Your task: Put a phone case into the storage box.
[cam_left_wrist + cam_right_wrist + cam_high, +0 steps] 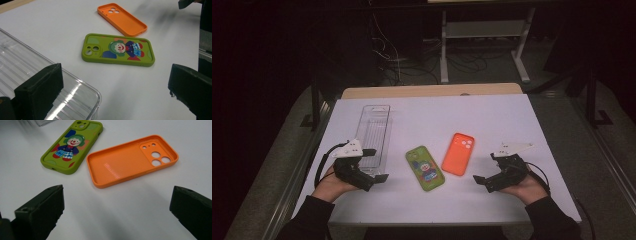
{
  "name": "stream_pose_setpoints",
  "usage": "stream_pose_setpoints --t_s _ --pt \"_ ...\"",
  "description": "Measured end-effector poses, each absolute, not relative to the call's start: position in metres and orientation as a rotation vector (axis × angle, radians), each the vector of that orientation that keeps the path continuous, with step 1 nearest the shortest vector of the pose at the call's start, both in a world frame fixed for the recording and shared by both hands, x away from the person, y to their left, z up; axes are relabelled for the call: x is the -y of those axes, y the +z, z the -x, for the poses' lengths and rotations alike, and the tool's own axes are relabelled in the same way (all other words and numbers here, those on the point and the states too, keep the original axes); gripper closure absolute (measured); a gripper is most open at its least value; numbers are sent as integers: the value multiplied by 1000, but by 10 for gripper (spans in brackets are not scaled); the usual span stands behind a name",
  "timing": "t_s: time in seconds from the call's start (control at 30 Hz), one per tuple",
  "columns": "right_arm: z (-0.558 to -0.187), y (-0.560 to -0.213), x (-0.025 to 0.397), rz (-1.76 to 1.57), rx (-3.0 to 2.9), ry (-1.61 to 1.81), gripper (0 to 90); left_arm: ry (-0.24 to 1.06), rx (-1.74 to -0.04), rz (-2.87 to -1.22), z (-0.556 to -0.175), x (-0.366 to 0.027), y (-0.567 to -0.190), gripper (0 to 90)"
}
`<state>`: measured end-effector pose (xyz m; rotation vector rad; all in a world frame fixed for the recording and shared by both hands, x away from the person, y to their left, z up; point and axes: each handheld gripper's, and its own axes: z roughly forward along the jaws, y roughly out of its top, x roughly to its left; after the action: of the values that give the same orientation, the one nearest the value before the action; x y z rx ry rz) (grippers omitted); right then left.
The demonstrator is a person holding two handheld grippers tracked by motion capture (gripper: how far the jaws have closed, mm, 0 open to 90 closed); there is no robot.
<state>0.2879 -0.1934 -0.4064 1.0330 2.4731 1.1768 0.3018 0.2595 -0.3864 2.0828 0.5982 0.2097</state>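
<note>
Orange, hollow-side-up phone case [130, 161] lies untouched; both grippers [373, 167] [486, 181] gape empty, probably about to pick first.

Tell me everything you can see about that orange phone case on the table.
The orange phone case is empty and looks like soft, matte plastic or silicone. It lies flat on the white table with its hollow inside facing up, showing a raised rim and finely textured floor. One end has three round camera holes plus smaller ones. It sits right of the green cartoon case, close but apart. Nothing touches it except the table.
</note>
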Motion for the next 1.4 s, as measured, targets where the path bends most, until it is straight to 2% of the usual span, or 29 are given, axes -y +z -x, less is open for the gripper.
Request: stream_pose_setpoints --t_s 0.5,0.7,0.87,1.0,1.07,1.1,1.17,1.2,1.27,1.3,1.33,1.4 --pt "-298 -405 179 -1045 -2509 1134 2 202 -611 -2105 -302 -258 -387 0" --pt "-305 -400 170 -1052 -2534 1114 82 208 -595 -2111 -302 -258 -386 0" --pt "-315 -397 160 -1059 -2569 1099 194 206 -602 -2104 -301 -261 -386 0" --pt "-325 -394 151 -1071 -2584 1110 317 208 -613 -2097 -301 -261 -386 0" --pt "-327 -394 149 -1074 -2587 1110 339 204 -619 -2093 -300 -261 -386 0" --pt "-331 -392 144 -1077 -2599 1115 407 205 -618 -2094 -300 -261 -386 0" --pt "-335 -391 139 -1077 -2603 1118 465 205 -619 -2094 -300 -261 -386 0" --pt "-335 -391 139 -1077 -2603 1118 465 205 -619 -2095 -300 -261 -386 0" --pt "-342 -391 130 -1086 -2616 1117 543 206 -614 -2104 -300 -262 -385 0" --pt "-342 -391 130 -1086 -2616 1117 543 206 -614 -2104 -300 -262 -385 0" --pt "-348 -392 124 -1087 -2633 1109 604 204 -621 -2096 -300 -263 -385 0" --pt "-352 -393 118 -1084 -2649 1099 653 202 -626 -2092 -300 -263 -385 0"
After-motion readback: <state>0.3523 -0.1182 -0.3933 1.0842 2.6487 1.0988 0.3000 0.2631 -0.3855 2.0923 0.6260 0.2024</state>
